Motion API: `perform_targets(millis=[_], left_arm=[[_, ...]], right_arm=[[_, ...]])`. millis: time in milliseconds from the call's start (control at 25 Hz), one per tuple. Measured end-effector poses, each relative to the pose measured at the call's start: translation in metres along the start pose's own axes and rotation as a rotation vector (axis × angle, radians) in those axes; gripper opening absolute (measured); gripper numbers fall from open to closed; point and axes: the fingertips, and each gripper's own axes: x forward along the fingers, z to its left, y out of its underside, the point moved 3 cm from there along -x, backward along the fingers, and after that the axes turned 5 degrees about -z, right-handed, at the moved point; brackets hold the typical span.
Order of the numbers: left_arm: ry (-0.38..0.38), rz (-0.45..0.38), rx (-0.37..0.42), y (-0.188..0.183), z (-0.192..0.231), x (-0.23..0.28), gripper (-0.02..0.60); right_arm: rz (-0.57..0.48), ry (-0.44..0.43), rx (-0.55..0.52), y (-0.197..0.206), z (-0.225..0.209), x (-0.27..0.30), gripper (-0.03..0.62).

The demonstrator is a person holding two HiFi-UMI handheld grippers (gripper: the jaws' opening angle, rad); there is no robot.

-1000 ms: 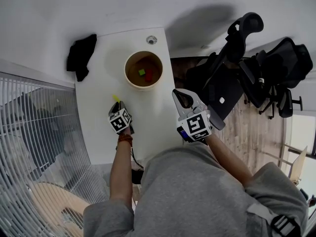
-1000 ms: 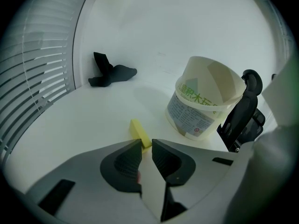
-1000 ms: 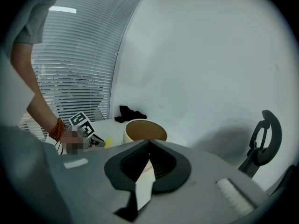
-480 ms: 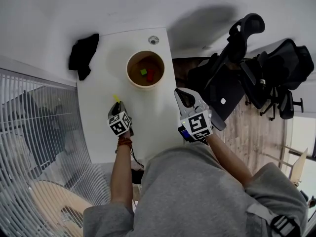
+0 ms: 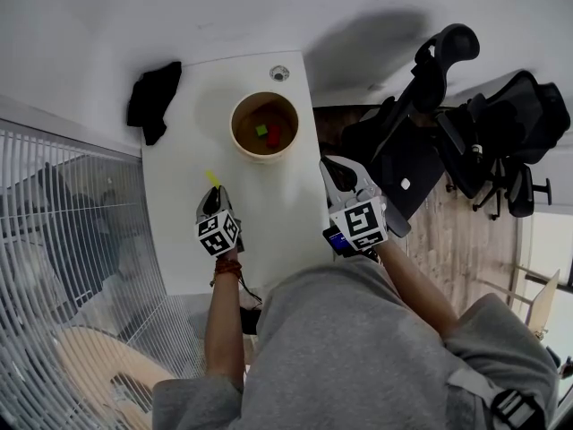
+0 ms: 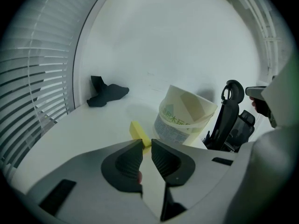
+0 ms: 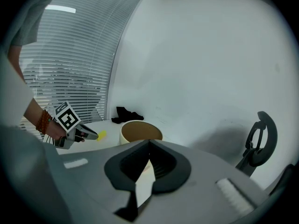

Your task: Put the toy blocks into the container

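A yellow block (image 6: pixel 139 132) sticks out from the tips of my left gripper (image 6: pixel 146 144), which is shut on its near end and holds it just above the white table (image 5: pixel 269 204). From the head view the block (image 5: pixel 212 178) shows ahead of that gripper (image 5: pixel 215 195). The round cream container (image 5: pixel 243 146) stands farther back, with a green block (image 5: pixel 260 130) and a red block (image 5: pixel 273 137) inside. It rises behind the yellow block as a printed tub (image 6: pixel 184 120). My right gripper (image 7: pixel 149 143) hovers shut and empty at the table's right edge (image 5: pixel 336 170), pointing at the container (image 7: pixel 140 132).
A black cloth (image 5: pixel 154 97) lies at the table's far left corner. A round cable port (image 5: pixel 279 73) sits behind the container. Black office chairs (image 5: pixel 448 106) crowd the right side. Slatted blinds (image 5: pixel 63 240) run along the left.
My left gripper has risen off the table with the yellow block in its tips. The right gripper has kept still.
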Motion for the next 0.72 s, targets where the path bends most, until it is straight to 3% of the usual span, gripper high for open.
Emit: perform_targets(millis=[720], left_arm=[[0.098, -0.134, 0.046, -0.042, -0.045, -0.044, 0.061]], right_arm=[[-0.014, 0.011, 0.007, -0.002, 0.0, -0.008, 0.011]])
